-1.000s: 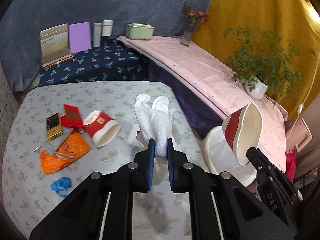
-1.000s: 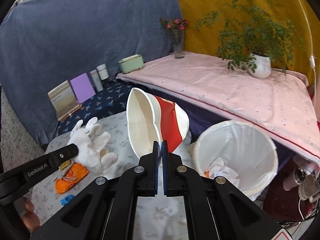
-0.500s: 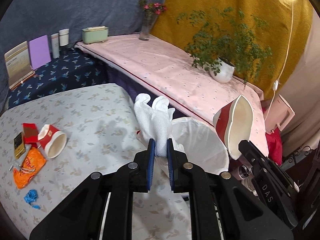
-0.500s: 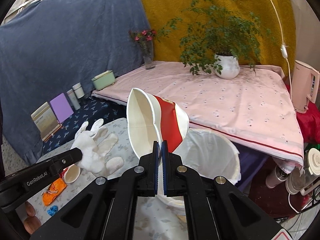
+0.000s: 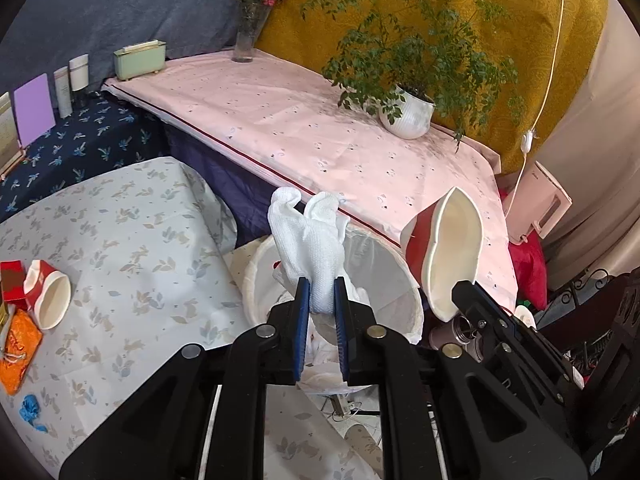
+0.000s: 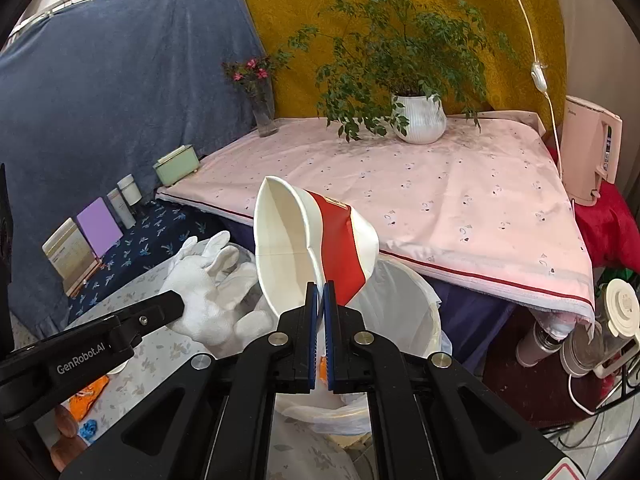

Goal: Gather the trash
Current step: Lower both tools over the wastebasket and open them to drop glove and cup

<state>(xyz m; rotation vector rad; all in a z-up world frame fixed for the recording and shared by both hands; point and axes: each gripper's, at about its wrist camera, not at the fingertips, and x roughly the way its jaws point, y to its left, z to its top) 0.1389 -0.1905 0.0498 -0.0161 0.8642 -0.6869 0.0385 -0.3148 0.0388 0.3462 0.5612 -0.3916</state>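
Both claws have swung away from the table (image 5: 132, 216) toward the bin (image 5: 384, 264) since a second ago, so its white liner now sits right under them. Left claw (image 5: 319, 298) is clenched on a white glove (image 5: 310, 248), held upright above the bin's mouth. Right claw (image 6: 321, 300) pinches the rim of a squashed red-and-white paper cup (image 6: 312, 252), also over the bin (image 6: 404, 304). On the table lie another paper cup (image 5: 46, 294), an orange wrapper (image 5: 18, 350) and a blue scrap (image 5: 30, 406).
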